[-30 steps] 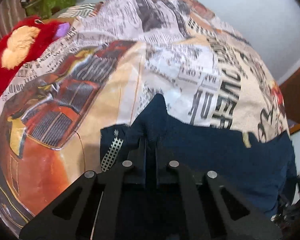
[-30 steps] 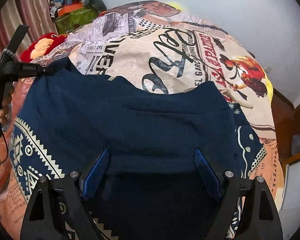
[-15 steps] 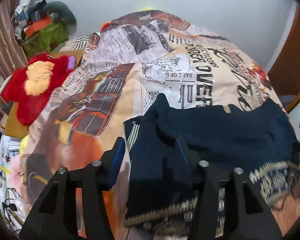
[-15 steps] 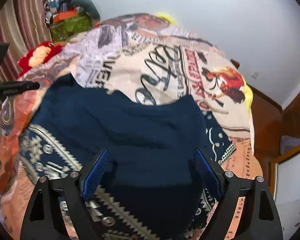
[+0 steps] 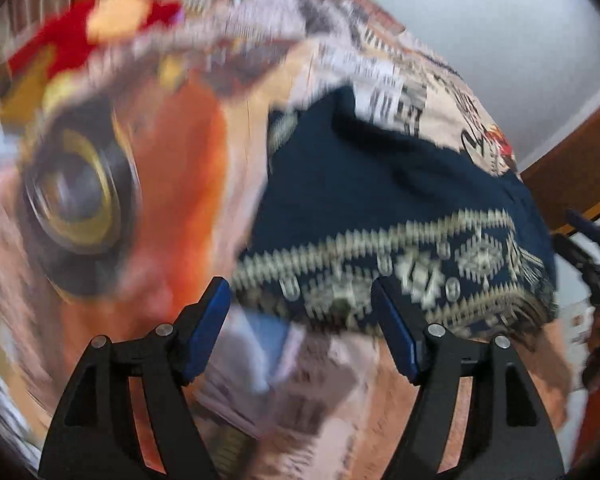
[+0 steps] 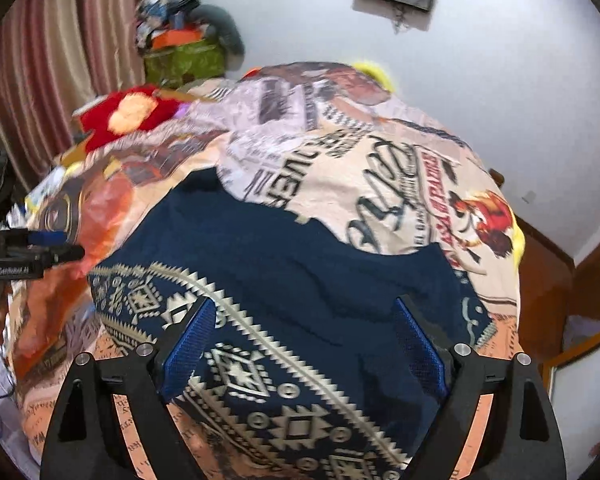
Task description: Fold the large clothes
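Observation:
A navy garment (image 6: 284,264) with a cream patterned border (image 5: 400,264) lies folded on the printed bedspread (image 6: 380,168). My left gripper (image 5: 302,320) hovers over the garment's near left corner in a blurred view. Its jaws are opening, and nothing is pressed between the blue pads (image 5: 208,320). It also shows at the left edge of the right wrist view as the left gripper (image 6: 36,248). My right gripper (image 6: 304,344) hangs above the garment's near part, its jaws wide and opening slightly, with cloth below them but not gripped.
A red plush toy (image 6: 128,116) lies at the bed's far left, with a green box (image 6: 184,60) of clutter behind it. Striped curtains (image 6: 48,60) hang on the left. Wooden furniture (image 6: 548,272) stands to the right of the bed.
The left gripper was shut on a fold of the navy garment; it has let go, opened and pulled back toward the near left. The right gripper rose, still open.

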Demonstrator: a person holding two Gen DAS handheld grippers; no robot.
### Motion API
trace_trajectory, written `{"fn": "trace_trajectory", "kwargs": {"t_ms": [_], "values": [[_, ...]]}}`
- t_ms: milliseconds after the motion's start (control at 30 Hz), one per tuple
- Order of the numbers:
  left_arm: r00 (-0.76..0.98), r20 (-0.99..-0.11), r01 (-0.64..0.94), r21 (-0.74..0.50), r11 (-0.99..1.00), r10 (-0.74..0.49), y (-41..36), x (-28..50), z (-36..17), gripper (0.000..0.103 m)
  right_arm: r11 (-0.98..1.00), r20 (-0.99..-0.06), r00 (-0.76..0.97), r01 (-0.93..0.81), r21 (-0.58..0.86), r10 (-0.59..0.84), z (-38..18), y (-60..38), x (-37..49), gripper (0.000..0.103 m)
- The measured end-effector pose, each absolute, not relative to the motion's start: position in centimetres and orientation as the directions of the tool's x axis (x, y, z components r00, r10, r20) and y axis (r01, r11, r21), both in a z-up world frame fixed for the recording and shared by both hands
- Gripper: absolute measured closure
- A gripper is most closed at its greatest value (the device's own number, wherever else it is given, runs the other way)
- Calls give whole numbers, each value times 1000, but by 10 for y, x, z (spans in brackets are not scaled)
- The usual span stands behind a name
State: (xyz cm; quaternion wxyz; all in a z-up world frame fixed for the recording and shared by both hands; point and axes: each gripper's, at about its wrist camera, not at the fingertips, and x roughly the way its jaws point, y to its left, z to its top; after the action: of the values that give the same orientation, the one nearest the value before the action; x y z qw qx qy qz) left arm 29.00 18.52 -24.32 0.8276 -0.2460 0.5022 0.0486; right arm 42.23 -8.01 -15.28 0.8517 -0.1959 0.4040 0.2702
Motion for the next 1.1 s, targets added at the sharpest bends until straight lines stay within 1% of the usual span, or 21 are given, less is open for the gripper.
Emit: {"fn": "trace_trajectory", "kwargs": {"t_ms": [133,233,267,333,400,467,533,600,667,700,733,767,800,833,933,1033,1100], "values": [[456,-816,-375,-537,756,-354,183,280,-275,31,730,-828,495,-663,-163,264,-179,-56,417,14],[481,-738,-405,-665,627,-473,185,280,-291,31,700,-850,474,-687,-193,231,-200,-43,419,14],[492,-727,-413,-680,606,-480,187,280,-293,31,698,-854,469,-689,-195,225,-206,-42,419,14],[526,-686,-423,-723,545,-502,191,283,-297,31,699,-870,442,-693,-175,221,-214,-40,423,10],[543,-648,-425,-761,490,-534,194,288,-301,31,709,-890,390,-696,-118,235,-219,-41,430,8],[559,-612,-423,-791,442,-560,195,296,-306,31,735,-913,317,-677,-27,259,-223,-45,441,6],[565,-603,-422,-798,431,-563,193,309,-310,31,755,-926,247,-653,57,284,-230,-50,451,0],[569,-604,-421,-797,433,-559,194,319,-310,31,752,-928,216,-652,95,304,-235,-51,454,0],[574,-608,-418,-794,441,-549,191,333,-313,31,747,-927,213,-657,98,309,-237,-50,452,0],[577,-614,-419,-788,450,-538,190,342,-314,33,746,-927,215,-659,95,307,-237,-50,451,0],[578,-627,-431,-778,457,-522,194,347,-315,43,745,-927,214,-660,94,307,-237,-49,450,0],[576,-649,-444,-759,477,-497,197,351,-315,50,745,-927,212,-660,98,309,-237,-48,450,0],[567,-681,-455,-728,513,-464,200,355,-315,67,745,-927,207,-659,105,314,-237,-49,450,0],[560,-706,-461,-700,546,-433,198,360,-312,81,744,-926,203,-658,111,318,-236,-50,451,0],[575,-751,-459,-625,631,-326,195,365,-297,91,737,-923,192,-664,127,332,-233,-49,451,0],[620,-759,-418,-532,736,-197,188,359,-260,95,733,-927,176,-666,135,330,-225,-49,451,0],[641,-758,-398,-467,790,-125,182,357,-239,95,728,-915,176,-667,160,362,-213,-51,450,0]]}}
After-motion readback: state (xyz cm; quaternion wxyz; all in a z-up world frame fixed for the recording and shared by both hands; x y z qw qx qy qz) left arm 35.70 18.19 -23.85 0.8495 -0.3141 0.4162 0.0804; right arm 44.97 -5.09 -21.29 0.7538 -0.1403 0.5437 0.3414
